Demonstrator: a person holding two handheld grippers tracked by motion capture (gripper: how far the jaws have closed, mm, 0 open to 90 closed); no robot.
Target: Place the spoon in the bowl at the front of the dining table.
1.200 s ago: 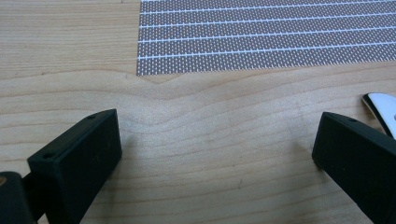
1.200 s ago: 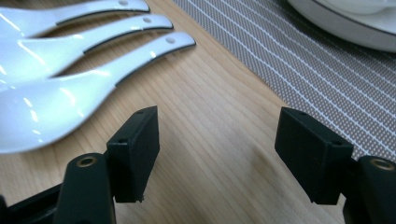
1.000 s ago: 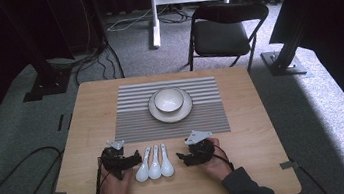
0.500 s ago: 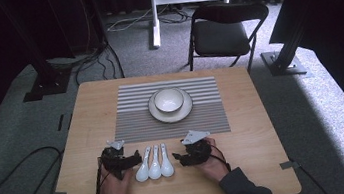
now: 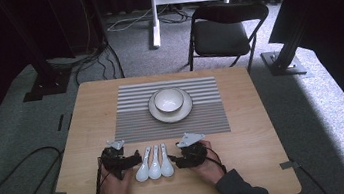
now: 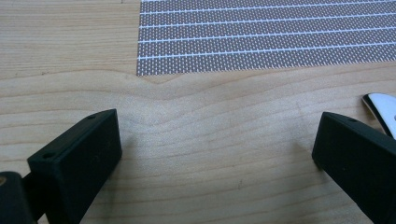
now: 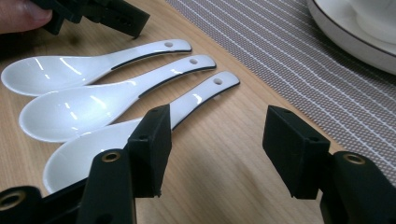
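- The left tool (image 5: 135,158) lies low on the wooden desk (image 5: 250,132) near its front edge, held in the person's left hand (image 5: 115,182). Its jaws are spread wide with only bare wood between them, as the left gripper view shows.
- In that same view, the corner of the striped placemat (image 6: 266,35) sits ahead of the jaws, and a sliver of white spoon handle (image 6: 380,109) peeks in just beyond the right-hand jaw.
- Just beside the left tool lie three white ceramic soup spoons (image 5: 154,163), side by side and nearly parallel, bowls toward the person and handles pointing toward the mat.
- Seen close in the right gripper view, each spoon (image 7: 116,100) is glossy white with a dark line along the handle edge and a small hole near the handle tip.
- The right tool (image 5: 174,162), in the person's right hand (image 5: 209,167), rests just right of the spoons. Its jaws stand apart, gripping nothing, and the nearest spoon's handle passes behind one jaw.
- Farther back, centred on the grey-and-white striped placemat, a white bowl (image 5: 169,100) sits on a white plate (image 5: 184,113) with a thin dark rim.
- A black folding chair (image 5: 224,29) stands on the carpet beyond the desk.
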